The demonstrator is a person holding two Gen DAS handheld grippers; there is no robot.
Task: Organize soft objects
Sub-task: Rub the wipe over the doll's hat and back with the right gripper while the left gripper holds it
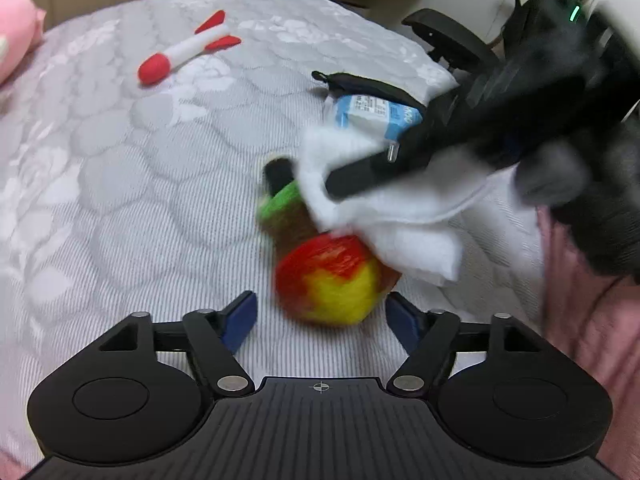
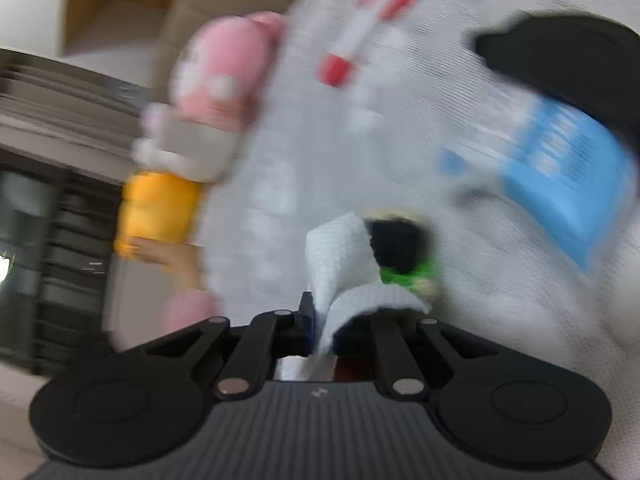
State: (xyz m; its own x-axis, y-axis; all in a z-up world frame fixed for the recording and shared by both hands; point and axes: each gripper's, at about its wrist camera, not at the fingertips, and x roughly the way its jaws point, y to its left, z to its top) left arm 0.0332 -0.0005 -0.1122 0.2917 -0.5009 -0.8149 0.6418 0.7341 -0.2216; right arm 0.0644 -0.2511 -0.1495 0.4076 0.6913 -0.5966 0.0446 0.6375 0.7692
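A red and yellow plush apple [image 1: 332, 280] with a brown stem and green leaf [image 1: 280, 200] lies on the quilted bed cover [image 1: 140, 184]. My left gripper [image 1: 322, 316] is open, its blue pads on either side of the apple's near end without closing on it. My right gripper [image 1: 340, 188] reaches in from the right, shut on a folded white cloth [image 1: 384, 216] that hangs over the apple's stem. In the blurred right wrist view the white cloth [image 2: 340, 272] sits pinched in the right gripper [image 2: 324, 320], with the green leaf [image 2: 408, 272] just beyond.
A red and white plush rocket [image 1: 188, 48] lies further back on the bed. A black pouch [image 1: 372, 88] holds a blue and white packet [image 1: 372, 114]. A pink plush [image 2: 224, 80] with an orange part [image 2: 156, 212] sits at the bed's left edge. Pink fabric [image 1: 592, 320] lies at right.
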